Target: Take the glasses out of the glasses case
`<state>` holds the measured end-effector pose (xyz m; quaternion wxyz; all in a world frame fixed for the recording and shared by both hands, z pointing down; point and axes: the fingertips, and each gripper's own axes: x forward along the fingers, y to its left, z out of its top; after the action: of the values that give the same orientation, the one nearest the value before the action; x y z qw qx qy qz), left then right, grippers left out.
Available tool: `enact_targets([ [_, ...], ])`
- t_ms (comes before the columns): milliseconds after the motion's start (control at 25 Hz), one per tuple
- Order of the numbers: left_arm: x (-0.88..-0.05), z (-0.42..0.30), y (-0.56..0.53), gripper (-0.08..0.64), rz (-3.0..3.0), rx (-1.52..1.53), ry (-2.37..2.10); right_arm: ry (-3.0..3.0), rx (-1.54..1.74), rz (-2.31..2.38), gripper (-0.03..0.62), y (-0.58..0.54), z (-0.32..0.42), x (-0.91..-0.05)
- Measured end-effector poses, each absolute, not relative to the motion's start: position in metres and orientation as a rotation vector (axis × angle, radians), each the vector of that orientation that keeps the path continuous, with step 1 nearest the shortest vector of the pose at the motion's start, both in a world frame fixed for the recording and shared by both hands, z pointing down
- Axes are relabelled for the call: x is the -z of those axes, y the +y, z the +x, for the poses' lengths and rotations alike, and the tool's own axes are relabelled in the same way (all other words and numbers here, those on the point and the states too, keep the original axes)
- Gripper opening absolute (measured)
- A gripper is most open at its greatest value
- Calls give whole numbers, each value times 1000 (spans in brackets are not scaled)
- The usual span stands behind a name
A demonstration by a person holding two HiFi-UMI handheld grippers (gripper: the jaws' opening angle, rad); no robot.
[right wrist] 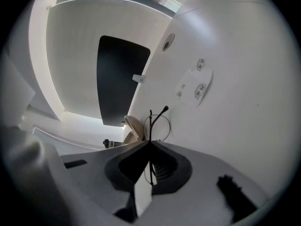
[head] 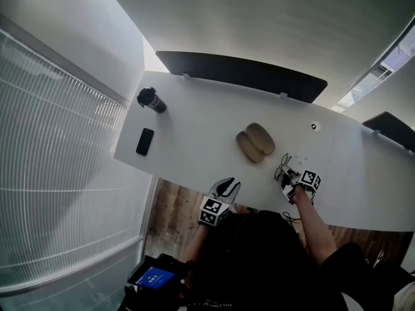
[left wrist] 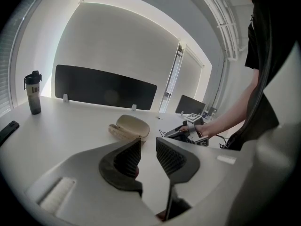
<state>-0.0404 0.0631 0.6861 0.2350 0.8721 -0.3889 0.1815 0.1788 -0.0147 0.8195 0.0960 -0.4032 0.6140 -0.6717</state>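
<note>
1. Holding the glasses [right wrist: 150, 124] tight, the right gripper [right wrist: 149, 144] has them out, near the open case [head: 255, 142].
2. The left gripper [left wrist: 148, 149] has its jaws apart (nothing in it).
3. Next, I think: lay them down softly.

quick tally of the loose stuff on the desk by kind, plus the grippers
glasses case, open: 1
glasses, held: 1
phone: 1
bottle: 1
left hand-held gripper and right hand-held gripper: 2
total: 6
</note>
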Motion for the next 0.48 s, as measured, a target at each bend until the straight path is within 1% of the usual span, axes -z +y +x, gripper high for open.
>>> enact_targets([
  [160,-691,-36,62,110,2408,-524,-1034,1857,2007,-1222,17,-15,178,-816],
  [200,-689,-35,60,110,2411,-524,-1031,1867,2006,-1236,26,-15,179,-815],
  [240,-686,-34,57,110,2411,-523,-1031,1878,2006,-1249,59,-14,180,-815],
  [280,-684,-33,55,110,2410,-523,-1032,1891,2003,-1266,77,-13,181,-814],
  [320,-684,-33,53,110,2413,-526,-1025,1904,1993,-1285,83,-13,183,-813],
  [480,-691,-30,52,110,2443,-546,-970,1887,1873,-1384,83,-7,202,-796],
])
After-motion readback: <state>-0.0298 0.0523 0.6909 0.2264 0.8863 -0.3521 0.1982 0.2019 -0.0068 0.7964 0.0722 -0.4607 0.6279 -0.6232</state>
